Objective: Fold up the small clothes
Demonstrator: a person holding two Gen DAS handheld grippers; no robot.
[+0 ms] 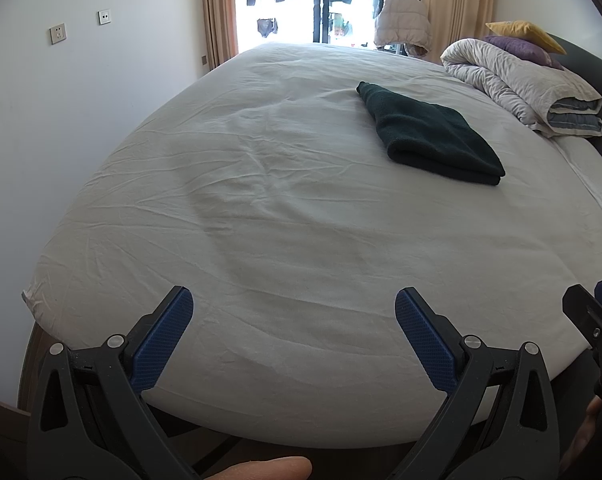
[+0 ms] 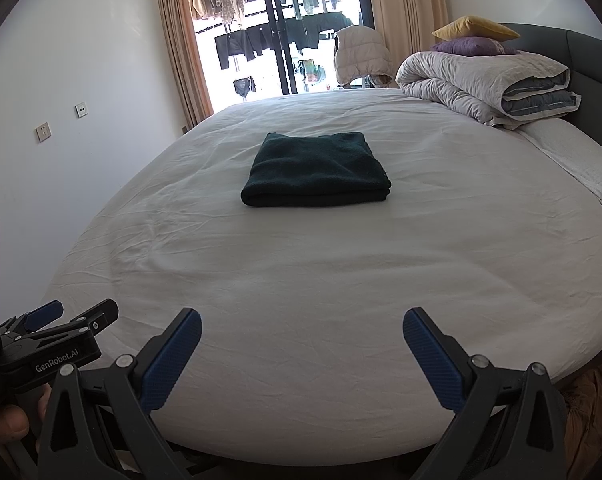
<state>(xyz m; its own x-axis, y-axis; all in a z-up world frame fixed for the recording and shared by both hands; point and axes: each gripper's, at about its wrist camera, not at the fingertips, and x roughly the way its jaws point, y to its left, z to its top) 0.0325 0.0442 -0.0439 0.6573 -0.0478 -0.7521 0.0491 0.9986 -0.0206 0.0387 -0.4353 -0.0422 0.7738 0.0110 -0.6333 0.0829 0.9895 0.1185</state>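
Left wrist view first: left gripper point(image 1: 294, 300) hangs over the near edge of the bed point(image 1: 261, 240), jaws spread wide, nothing between the blue pads point(image 1: 163, 344). Wall sockets point(image 1: 57, 33) far left, curtains and a glass door behind, a pale puffer vest point(image 1: 403, 20) hung by it. Dark green garment point(image 1: 433, 136) lies on the white sheet right of centre, well apart from the gripper, already folded into a thick rectangle with a rounded fold edge facing the camera. Rolled duvet point(image 1: 521, 84) with purple and yellow pillows sits at the headboard end, far right. Right gripper pokes in at the right edge of this view. Right wrist view: right gripper point(image 2: 302, 332) also parted and empty, low over the near bed edge, garment point(image 2: 317, 170) straight ahead mid-bed, not touched. Step looks like the end of a fold, or a pause between items; fold seems finished, edges roughly square. Next move likely needs both grippers reaching forward to the cloth if another fold is wanted, pinching the near corners without dragging the sheet; otherwise fetch another piece, none visible on the bed.
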